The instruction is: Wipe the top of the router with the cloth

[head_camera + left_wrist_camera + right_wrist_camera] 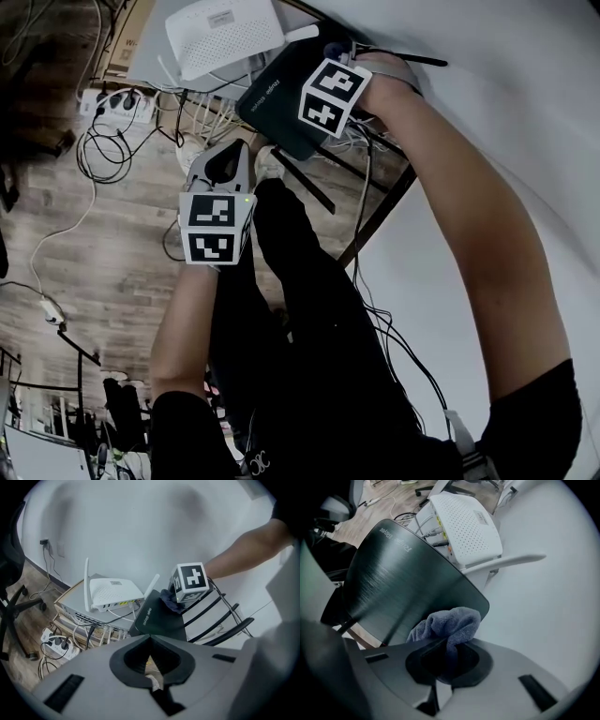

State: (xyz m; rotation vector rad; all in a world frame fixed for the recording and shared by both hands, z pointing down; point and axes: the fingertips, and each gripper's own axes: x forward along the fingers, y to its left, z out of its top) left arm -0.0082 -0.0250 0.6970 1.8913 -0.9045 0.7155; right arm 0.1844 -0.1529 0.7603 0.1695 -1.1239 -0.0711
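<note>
A black router (393, 573) lies flat beside a white router (464, 524). My right gripper (447, 641) is shut on a grey-blue cloth (450, 623) that rests on the black router's near corner by the wall. In the head view the right gripper (333, 70) sits over the black router (277, 89), with a bit of cloth (336, 49) showing beyond its marker cube. My left gripper (236, 155) hangs in the air below the routers, apart from them. Its jaws meet in the left gripper view (150, 639), with nothing between them. That view also shows the cloth (169, 599) on the black router (157, 618).
The white router (115, 592) sits on a grey network box (77, 611) with many cables. Black antennas (220, 616) stretch from the black router along the white wall. On the wooden floor there are a power strip (117, 105), loose cords and a chair base (18, 606).
</note>
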